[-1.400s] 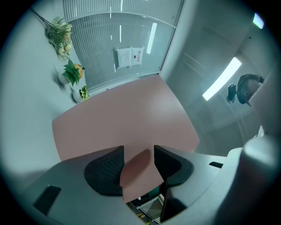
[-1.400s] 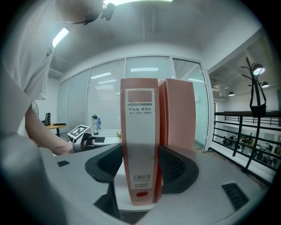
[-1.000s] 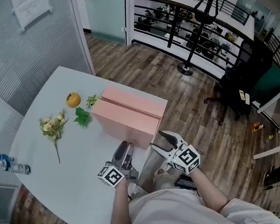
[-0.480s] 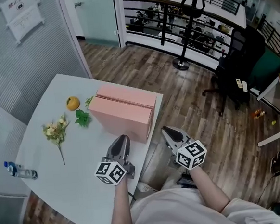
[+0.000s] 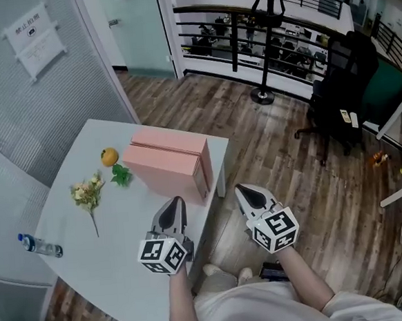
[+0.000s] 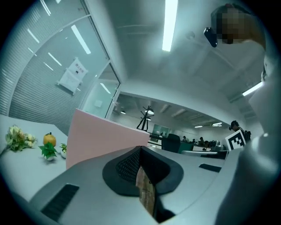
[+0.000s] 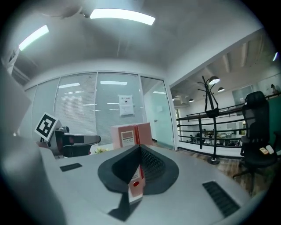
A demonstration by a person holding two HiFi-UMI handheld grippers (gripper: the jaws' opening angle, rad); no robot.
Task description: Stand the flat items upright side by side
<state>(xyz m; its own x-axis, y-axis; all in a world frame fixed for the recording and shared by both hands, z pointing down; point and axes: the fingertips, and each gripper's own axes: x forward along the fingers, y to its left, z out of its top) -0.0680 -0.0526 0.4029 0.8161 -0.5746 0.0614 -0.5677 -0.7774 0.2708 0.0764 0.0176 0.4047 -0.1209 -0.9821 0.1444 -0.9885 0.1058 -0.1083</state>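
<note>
I see two pink cardboard box files (image 5: 170, 162) on the white surface (image 5: 91, 262), pressed together along one seam. In the right gripper view they seem to stand on their edges, with the labelled narrow end turned toward that gripper.

My left gripper (image 5: 178, 202) is in the air on the near side of the files, close to them but not touching. Its fingers have just been closing and are now clenched together with nothing between them. My right gripper (image 5: 242, 190) is at the near right of the files, past the corner of the surface and above the wooden floor (image 5: 269, 151). Its fingers also have just been closing, and they press together on nothing.

Just beside the files, on their left, lie a small orange fruit (image 5: 109, 156) and a sprig of green leaves (image 5: 122, 174). Further left of the files is a bunch of pale flowers (image 5: 87, 193). Well apart from the files, at the left edge, a clear water bottle (image 5: 39, 246) lies on its side.
</note>
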